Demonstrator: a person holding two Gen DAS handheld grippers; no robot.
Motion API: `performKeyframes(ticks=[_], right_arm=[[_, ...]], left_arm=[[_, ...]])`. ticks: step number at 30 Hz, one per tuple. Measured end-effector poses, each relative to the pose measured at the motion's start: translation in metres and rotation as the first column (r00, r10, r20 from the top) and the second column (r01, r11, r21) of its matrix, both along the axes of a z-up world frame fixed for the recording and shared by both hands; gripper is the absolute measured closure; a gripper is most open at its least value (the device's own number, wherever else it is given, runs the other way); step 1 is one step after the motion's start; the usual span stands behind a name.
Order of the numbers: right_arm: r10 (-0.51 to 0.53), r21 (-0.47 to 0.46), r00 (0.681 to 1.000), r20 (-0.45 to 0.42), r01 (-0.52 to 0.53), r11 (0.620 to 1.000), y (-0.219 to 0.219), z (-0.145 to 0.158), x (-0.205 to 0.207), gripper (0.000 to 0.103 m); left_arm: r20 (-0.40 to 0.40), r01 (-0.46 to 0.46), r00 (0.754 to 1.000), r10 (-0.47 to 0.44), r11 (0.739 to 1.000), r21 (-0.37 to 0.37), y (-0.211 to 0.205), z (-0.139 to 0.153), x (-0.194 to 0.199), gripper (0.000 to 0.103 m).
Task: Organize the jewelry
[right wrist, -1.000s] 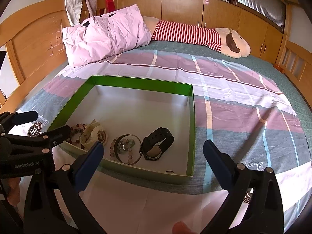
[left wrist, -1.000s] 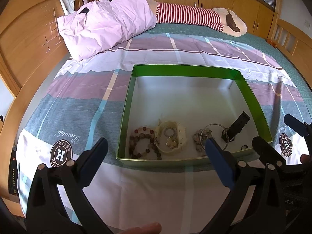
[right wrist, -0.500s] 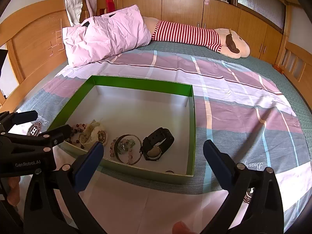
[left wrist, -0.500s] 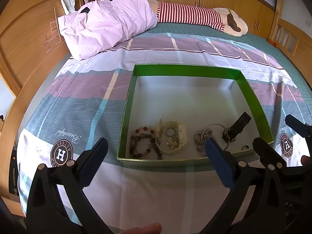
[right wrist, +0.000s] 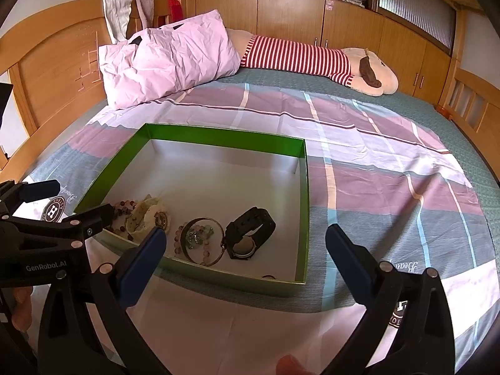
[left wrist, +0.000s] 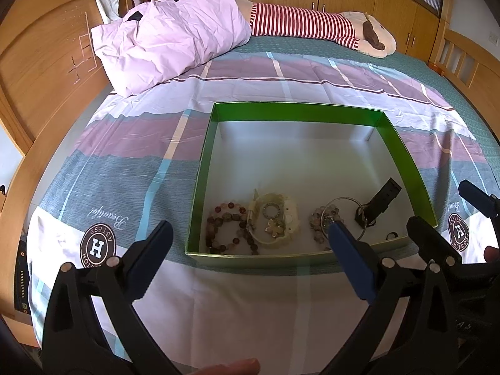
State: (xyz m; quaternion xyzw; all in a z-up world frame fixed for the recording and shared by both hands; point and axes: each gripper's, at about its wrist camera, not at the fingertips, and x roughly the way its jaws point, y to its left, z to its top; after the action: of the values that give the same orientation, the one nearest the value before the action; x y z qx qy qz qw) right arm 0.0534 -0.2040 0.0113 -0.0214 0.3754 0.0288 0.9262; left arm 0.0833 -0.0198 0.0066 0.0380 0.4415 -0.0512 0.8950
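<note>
We see a bed covered by a plaid sheet in mauve, grey-blue and white, printed with round "H" badges and the script word "Beautiful". A rumpled pink pillow lies near the wooden headboard, touching a long plush toy in a red-and-white striped shirt. We note teal bedding beyond the sheet. Cloths hang over the headboard. Wooden cabinets line the far wall, with frosted windows above.
</note>
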Motion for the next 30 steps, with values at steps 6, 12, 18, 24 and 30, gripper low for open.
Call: performKeyframes(ticks=[6,12,18,24,30], right_arm=[[0.001,0.0,1.0,0.0,-0.001,1.0,0.0005,-0.0002,-0.0001,0.001],[0.0,-0.001,1.0,-0.001,0.0,1.0,0.0005,-0.0001,-0.0002,0.001],[0.001,0.0,1.0,-0.002,-0.001,1.0,-0.0008,0.0004,0.0002,0.001],[0.001,-0.001,1.0,-0.002,-0.001,1.0,-0.0005,0.0002,0.0003,0.001],[0.0,0.0,1.0,-0.004,0.0,1.0,-0.0009,0.0002,0.0004,0.001]], left_arm=[[0.0,0.0,1.0,0.0,1.0,0.0,0.0,0.0001,0.0001,0.002],[-0.001,-0.001,1.0,0.001,1.0,0.0,-0.0002,-0.0005,-0.0003,0.002],[0.004,-0.008,1.0,0.008,1.0,0.002,0.0003,-0.0018,-0.0012,0.002],[0.004,-0.007,1.0,0.007,1.0,0.005,0.0004,-0.0034,-0.0019,0.002],[-0.007,-0.001,1.0,0.001,1.0,0.017,-0.0011,-0.0035,-0.0004,0.002]])
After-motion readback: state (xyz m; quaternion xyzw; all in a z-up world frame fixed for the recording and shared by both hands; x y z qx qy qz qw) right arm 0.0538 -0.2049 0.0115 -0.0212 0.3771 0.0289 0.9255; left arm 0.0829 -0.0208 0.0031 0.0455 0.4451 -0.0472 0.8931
